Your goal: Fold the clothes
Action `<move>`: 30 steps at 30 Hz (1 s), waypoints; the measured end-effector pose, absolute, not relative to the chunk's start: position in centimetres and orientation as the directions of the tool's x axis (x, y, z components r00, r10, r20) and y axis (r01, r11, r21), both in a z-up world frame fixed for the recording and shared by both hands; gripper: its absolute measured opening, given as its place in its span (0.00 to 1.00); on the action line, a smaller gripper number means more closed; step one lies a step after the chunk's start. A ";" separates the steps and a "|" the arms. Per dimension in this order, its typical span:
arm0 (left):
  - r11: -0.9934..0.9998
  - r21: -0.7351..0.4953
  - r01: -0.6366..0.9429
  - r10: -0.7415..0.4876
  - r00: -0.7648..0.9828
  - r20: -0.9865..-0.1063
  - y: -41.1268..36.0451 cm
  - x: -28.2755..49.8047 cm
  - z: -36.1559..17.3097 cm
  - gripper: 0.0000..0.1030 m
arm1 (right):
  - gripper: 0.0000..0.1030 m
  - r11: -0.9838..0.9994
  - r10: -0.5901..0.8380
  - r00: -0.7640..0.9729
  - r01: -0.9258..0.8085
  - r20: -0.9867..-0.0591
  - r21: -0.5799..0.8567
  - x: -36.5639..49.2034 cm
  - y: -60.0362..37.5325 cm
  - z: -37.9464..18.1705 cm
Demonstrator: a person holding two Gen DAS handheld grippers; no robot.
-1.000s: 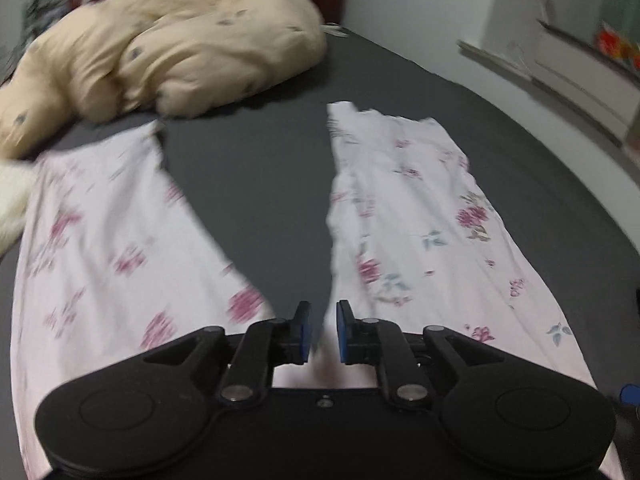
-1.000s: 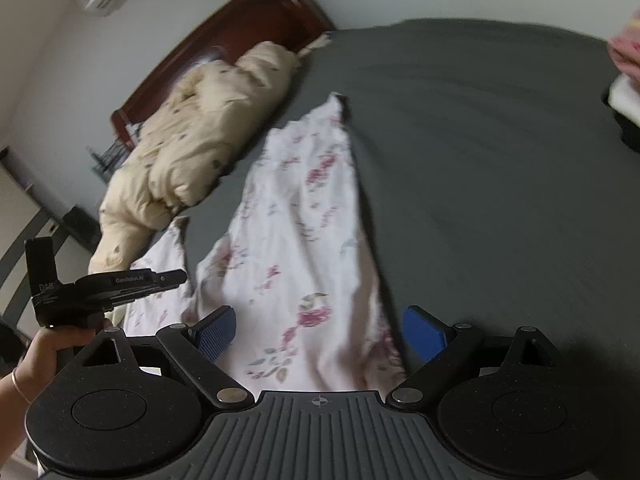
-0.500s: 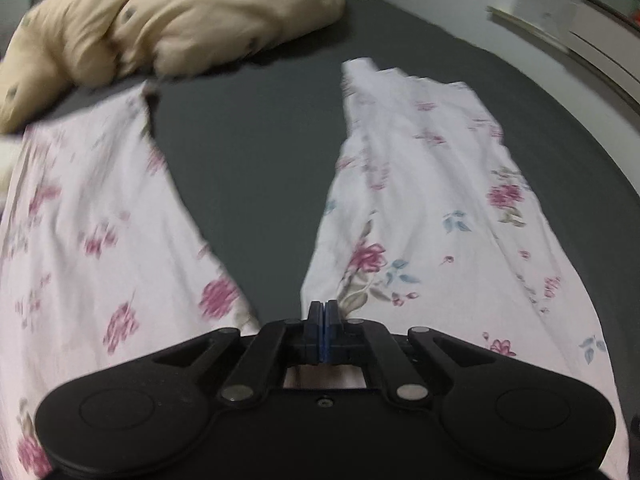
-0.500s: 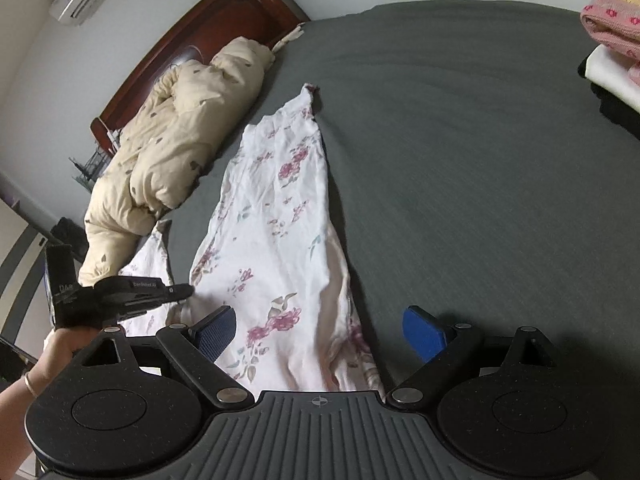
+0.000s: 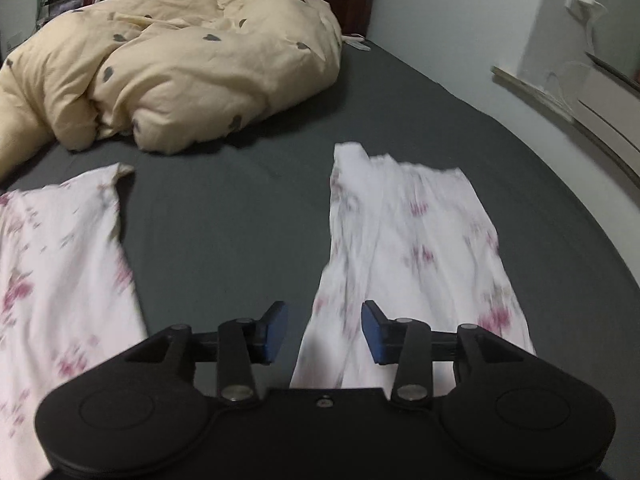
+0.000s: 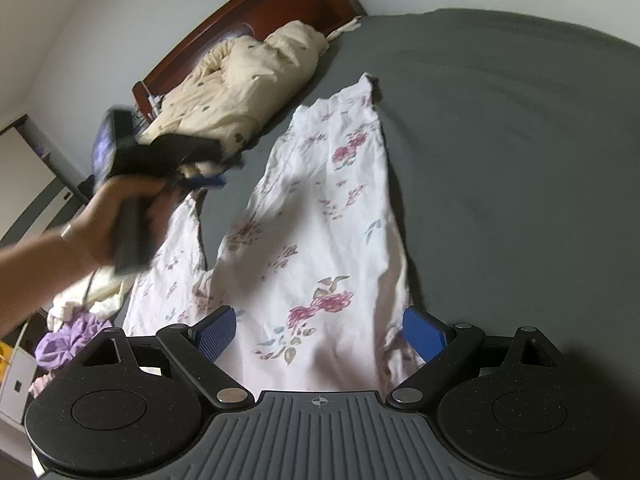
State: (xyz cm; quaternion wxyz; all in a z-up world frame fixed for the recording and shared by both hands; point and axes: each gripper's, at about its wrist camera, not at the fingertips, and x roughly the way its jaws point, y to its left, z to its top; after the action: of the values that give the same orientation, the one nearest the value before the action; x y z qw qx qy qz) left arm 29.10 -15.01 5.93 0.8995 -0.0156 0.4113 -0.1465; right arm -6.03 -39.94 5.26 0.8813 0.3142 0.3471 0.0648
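Observation:
Pale floral trousers lie flat on the dark grey bed sheet, legs spread towards the headboard. The left wrist view shows the left leg and the right leg. My left gripper hovers over the right leg's inner edge. Its jaws are opening; cloth shows below the gap, but the pads do not press on it. In the right wrist view a hand holds the blurred left gripper above the gap between the legs. My right gripper stands wide open over the right leg's upper part, gripping nothing.
A beige quilt is heaped at the head of the bed, by a dark wooden headboard. A purple garment and other clothes lie off the bed's left edge. A wall and sill run along the right.
The left gripper's jaws closed together, then parted again. It travelled forward along the trousers, and its hand now shows higher in the right wrist view. The right gripper stayed open, almost still.

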 end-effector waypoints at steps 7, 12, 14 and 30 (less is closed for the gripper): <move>0.956 -0.128 0.266 -0.277 0.659 -0.699 -19.3 37.5 4.3 0.39 | 0.88 0.789 0.375 0.731 0.071 -0.570 0.610 -4.6 -39.8 4.4; 0.959 -0.108 0.263 -0.263 0.675 -0.689 -21.6 42.8 2.2 0.39 | 0.88 0.783 0.385 0.724 0.072 -0.573 0.618 -4.0 -40.3 3.5; 0.961 -0.092 0.260 -0.250 0.679 -0.690 -22.5 44.5 1.3 0.39 | 0.88 0.786 0.386 0.725 0.066 -0.571 0.615 -4.1 -40.5 3.3; 0.983 -0.054 0.177 -0.166 0.714 -0.680 -23.9 48.1 -1.2 0.08 | 0.93 0.805 0.369 0.743 0.044 -0.558 0.591 -4.8 -40.4 2.8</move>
State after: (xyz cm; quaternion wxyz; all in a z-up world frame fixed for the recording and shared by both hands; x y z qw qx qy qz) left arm 48.13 -23.86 -1.24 0.9257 0.0076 0.3667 -0.0924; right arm -4.76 -40.44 2.77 0.8847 0.2983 0.3462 0.0918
